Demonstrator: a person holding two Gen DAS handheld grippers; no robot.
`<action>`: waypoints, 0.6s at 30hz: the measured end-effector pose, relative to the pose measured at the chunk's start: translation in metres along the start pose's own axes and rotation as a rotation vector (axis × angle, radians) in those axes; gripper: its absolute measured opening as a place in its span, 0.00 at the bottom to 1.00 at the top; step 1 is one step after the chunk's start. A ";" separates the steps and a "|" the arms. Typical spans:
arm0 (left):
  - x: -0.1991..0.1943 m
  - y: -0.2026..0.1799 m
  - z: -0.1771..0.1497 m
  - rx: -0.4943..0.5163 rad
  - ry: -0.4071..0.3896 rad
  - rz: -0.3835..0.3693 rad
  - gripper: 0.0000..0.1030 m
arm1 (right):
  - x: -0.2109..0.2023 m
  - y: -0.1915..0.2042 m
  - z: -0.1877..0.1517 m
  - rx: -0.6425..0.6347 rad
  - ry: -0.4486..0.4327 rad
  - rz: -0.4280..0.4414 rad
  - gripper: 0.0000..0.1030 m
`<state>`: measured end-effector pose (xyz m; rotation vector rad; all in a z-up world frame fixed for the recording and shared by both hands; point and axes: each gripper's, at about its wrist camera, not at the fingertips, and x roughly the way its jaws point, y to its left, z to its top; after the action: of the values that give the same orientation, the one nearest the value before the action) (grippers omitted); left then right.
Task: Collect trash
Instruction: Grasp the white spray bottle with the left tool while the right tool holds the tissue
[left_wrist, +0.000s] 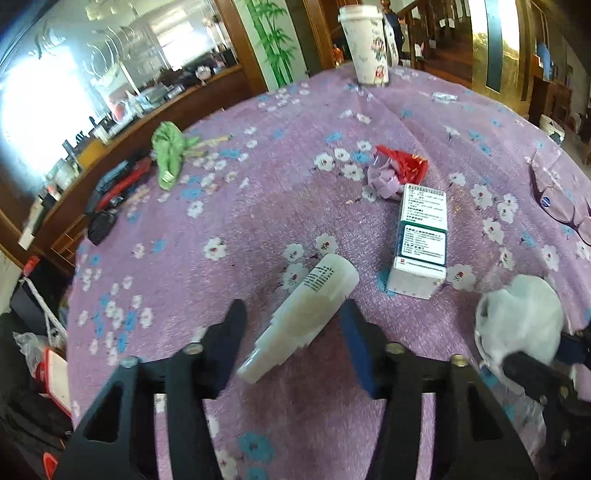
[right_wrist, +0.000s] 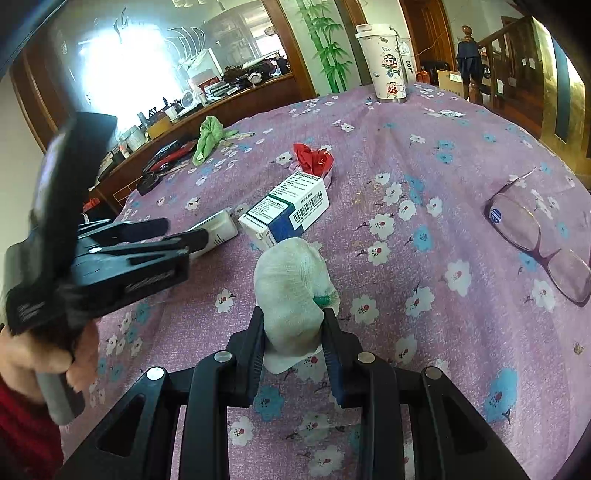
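Tabletop (left_wrist: 221, 206) is round under a purple floral cloth; broad bare cloth runs along the left side and up to the far edge, where a cup (left_wrist: 365, 46) stands. Glasses (right_wrist: 539, 236) lie near the right edge, well apart from the trash. Green cloth (left_wrist: 168, 151) sits by the far-left edge, with dark tools just beside it at the rim.

Left gripper (left_wrist: 291, 325) is spread wide around a white bottle (left_wrist: 306, 314); right finger looks to be touching the bottle, left finger stands apart from it, so no grip. Bottle is off-white plastic with a printed label, lying on its side, long axis diagonal: narrow cap end toward the gripper base, flat bottom pointing away toward the box (left_wrist: 421, 240).

Box is white and teal, lying flat just beyond the bottle, long axis toward the far edge. Red wrapper (left_wrist: 402, 166) is crumpled just behind it.

Right gripper (right_wrist: 293, 325) is clamped on a wad (right_wrist: 291, 288) of white gauze-like material with a green speck, near the front edge, just beside the box.
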<state>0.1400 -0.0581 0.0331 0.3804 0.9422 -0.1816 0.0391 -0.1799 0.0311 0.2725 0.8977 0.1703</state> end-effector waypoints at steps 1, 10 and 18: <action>0.004 0.000 0.001 -0.006 0.008 -0.016 0.42 | 0.000 0.001 0.000 -0.003 0.001 -0.002 0.30; 0.017 0.003 -0.005 -0.094 -0.004 -0.056 0.32 | 0.003 0.005 0.000 -0.029 0.001 -0.021 0.30; 0.000 0.012 -0.028 -0.220 -0.046 -0.123 0.29 | 0.005 0.011 0.000 -0.049 0.007 -0.038 0.30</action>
<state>0.1229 -0.0362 0.0208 0.1156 0.9300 -0.1958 0.0419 -0.1679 0.0304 0.2095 0.9038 0.1579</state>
